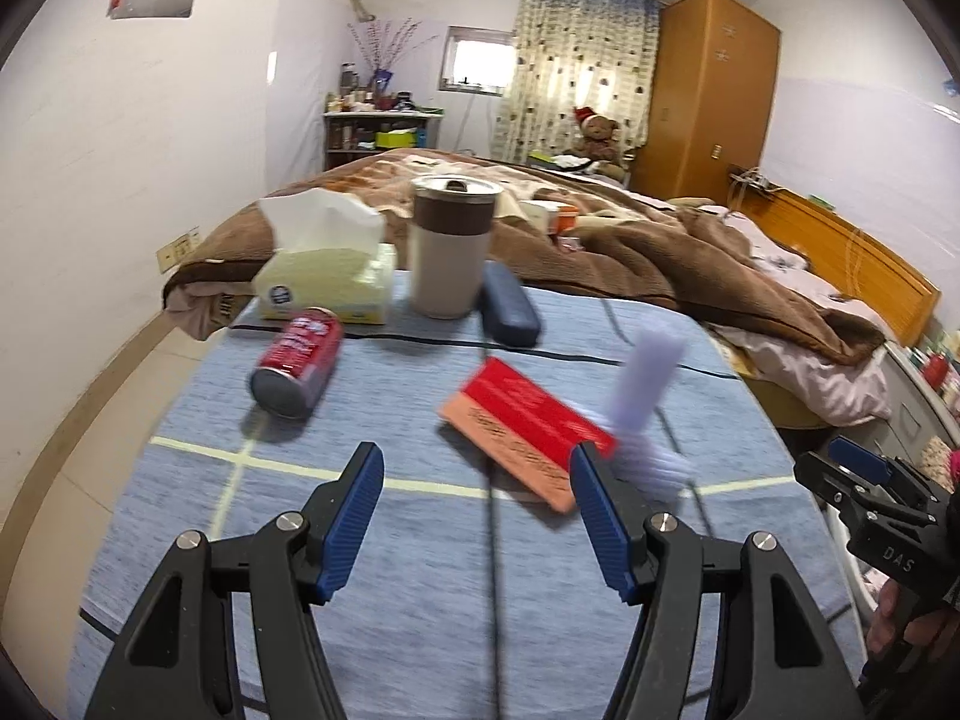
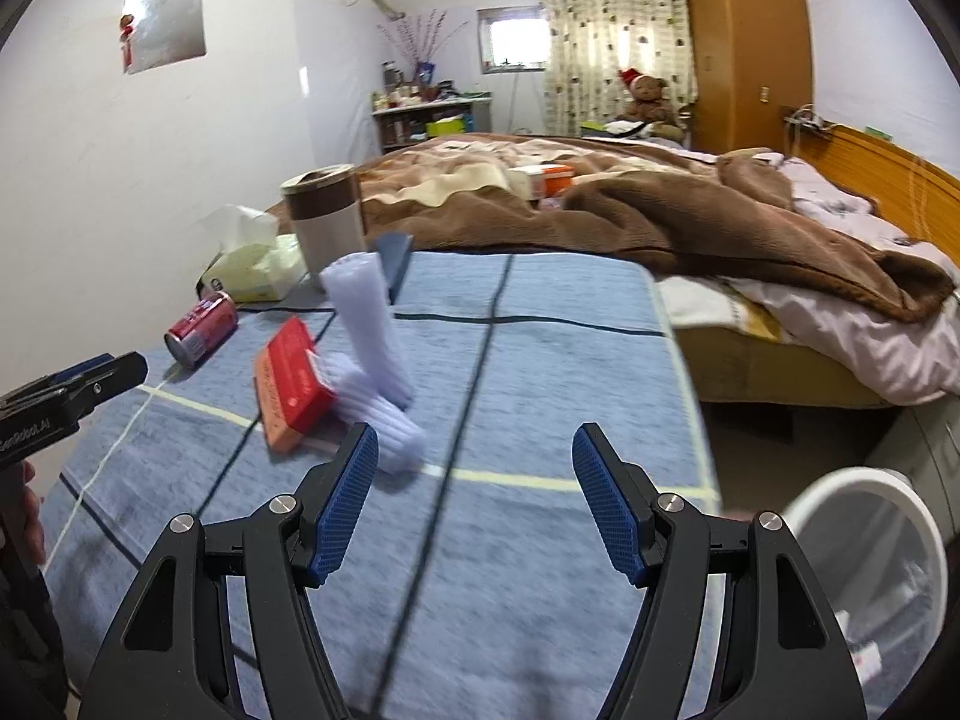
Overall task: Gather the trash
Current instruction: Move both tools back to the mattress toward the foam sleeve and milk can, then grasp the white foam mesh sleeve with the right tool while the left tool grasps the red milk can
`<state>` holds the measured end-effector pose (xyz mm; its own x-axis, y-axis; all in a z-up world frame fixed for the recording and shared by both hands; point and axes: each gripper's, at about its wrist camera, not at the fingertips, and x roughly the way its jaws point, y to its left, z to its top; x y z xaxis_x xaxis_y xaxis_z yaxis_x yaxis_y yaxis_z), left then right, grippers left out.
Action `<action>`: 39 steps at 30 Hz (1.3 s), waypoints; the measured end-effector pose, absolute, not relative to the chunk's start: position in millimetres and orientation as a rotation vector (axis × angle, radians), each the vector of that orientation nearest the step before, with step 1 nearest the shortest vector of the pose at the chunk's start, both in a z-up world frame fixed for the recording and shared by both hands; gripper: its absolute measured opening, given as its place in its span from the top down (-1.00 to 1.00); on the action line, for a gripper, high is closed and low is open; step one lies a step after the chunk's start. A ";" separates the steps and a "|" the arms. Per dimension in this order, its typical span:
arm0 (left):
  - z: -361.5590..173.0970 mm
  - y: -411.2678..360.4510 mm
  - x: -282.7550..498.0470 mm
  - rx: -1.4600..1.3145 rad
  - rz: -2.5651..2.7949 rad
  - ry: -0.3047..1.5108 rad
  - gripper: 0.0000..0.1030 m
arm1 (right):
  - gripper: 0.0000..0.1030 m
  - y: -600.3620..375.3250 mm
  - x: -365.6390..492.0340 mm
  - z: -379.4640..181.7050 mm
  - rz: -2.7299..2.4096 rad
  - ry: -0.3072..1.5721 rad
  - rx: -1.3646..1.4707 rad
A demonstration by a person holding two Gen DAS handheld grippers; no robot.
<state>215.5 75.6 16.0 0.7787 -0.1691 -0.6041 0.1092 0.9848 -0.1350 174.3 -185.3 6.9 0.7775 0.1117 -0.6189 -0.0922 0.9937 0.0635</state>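
Observation:
A red soda can lies on its side on the blue checked table cloth. Right of it lies a flat red and orange box, with a pale lilac sock standing bent against its right end. My left gripper hovers open above the cloth in front of the box, nothing between its blue pads. My right gripper is open too, empty, just right of the sock. Each gripper shows at the edge of the other's view.
A tissue box, a beige cup with a lid and a dark blue case stand at the table's far edge. Behind lies a bed with a brown blanket. A white bin stands on the floor right of the table.

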 end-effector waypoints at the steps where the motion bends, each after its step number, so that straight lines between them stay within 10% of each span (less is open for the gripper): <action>1: 15.8 80.8 219.1 -0.096 -0.140 0.664 -0.29 | -0.34 -181.2 178.3 5.9 0.118 0.671 0.025; 20: -20.1 159.1 312.5 -0.110 -0.021 0.722 -0.37 | -0.21 -137.1 242.7 -10.1 0.216 0.696 -0.027; 39: -45.8 163.9 366.1 -0.105 -0.028 0.796 -0.38 | 0.45 -134.5 259.6 -19.2 0.232 0.716 -0.017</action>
